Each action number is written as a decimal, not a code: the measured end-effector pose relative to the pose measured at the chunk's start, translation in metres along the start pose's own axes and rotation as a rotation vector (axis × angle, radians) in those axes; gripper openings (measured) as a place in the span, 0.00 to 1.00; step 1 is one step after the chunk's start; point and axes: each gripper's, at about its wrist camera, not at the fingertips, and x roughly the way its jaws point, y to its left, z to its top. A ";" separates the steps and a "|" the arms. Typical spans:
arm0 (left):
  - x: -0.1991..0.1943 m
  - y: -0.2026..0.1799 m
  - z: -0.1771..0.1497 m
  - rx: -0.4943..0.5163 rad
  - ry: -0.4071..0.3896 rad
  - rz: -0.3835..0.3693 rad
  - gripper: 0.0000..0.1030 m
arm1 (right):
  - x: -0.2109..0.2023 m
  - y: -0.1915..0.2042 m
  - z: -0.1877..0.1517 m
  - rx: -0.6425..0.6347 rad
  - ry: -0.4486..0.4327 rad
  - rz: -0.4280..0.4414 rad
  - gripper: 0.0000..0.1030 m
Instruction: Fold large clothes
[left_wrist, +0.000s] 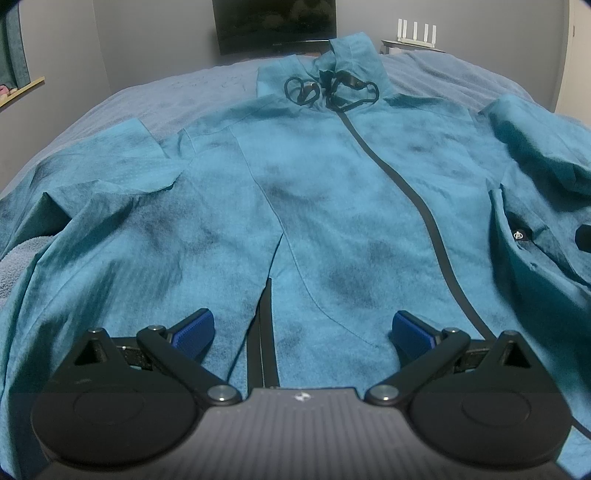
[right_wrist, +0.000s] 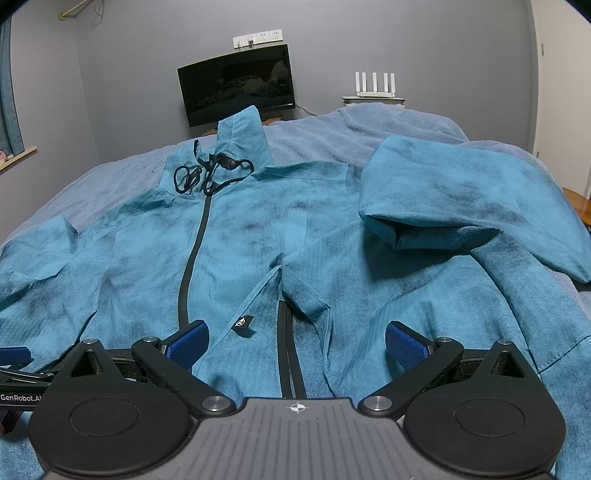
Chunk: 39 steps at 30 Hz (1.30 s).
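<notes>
A large teal jacket (left_wrist: 325, 177) lies spread face up on the bed, black zip (left_wrist: 399, 173) running from the collar down, black drawcords (left_wrist: 332, 90) coiled at the neck. My left gripper (left_wrist: 303, 328) hovers over the lower hem, jaws wide open, nothing between the blue pads (left_wrist: 194, 332). In the right wrist view the same jacket (right_wrist: 258, 229) shows its right sleeve (right_wrist: 443, 199) folded back on itself. My right gripper (right_wrist: 295, 339) stands open above the hem near a small black label (right_wrist: 242, 324). The left gripper's blue tip (right_wrist: 14, 355) pokes in at the left edge.
The blue-grey bedspread (right_wrist: 388, 125) covers the bed. Behind it, a dark monitor (right_wrist: 238, 86) leans at the grey wall and a white router (right_wrist: 375, 86) stands on a small table. A curtain and wooden sill (right_wrist: 14, 153) are at the left.
</notes>
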 end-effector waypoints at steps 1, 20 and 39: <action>0.000 0.000 0.000 0.000 0.000 0.000 1.00 | 0.000 0.000 0.000 0.000 0.000 0.000 1.00; 0.000 0.000 0.000 0.000 0.000 0.001 1.00 | 0.000 -0.001 -0.002 0.001 0.003 0.001 1.00; 0.000 0.000 0.000 -0.001 0.001 0.001 1.00 | -0.011 -0.004 0.005 0.030 -0.056 0.028 1.00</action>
